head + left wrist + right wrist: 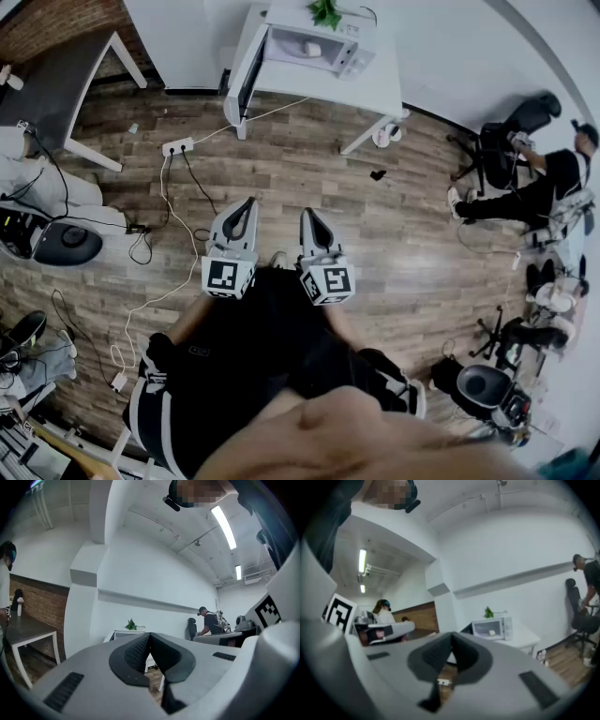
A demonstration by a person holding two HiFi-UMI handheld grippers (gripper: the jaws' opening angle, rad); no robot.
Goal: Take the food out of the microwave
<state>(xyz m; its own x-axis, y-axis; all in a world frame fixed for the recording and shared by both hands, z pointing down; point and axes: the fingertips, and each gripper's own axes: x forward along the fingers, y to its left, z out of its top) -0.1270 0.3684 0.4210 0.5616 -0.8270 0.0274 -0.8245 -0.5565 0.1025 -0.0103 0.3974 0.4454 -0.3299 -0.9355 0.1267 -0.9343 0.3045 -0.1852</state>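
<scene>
A white microwave (314,45) stands on a white table (375,89) across the room, its door (246,80) swung open to the left. A small pale piece of food (312,49) lies inside. The right gripper view also shows the microwave (492,627) with the food (491,632) in it. My left gripper (239,220) and right gripper (312,228) are held side by side over the wooden floor, well short of the table. Both are shut with nothing between the jaws. In the left gripper view the shut left gripper (150,634) hides most of the table.
A power strip (177,146) and cables trail across the floor at the left. A grey table (56,75) stands at far left. A seated person (553,183) and office chairs are at the right. A small black object (378,174) lies near the table leg. A plant (325,13) tops the microwave.
</scene>
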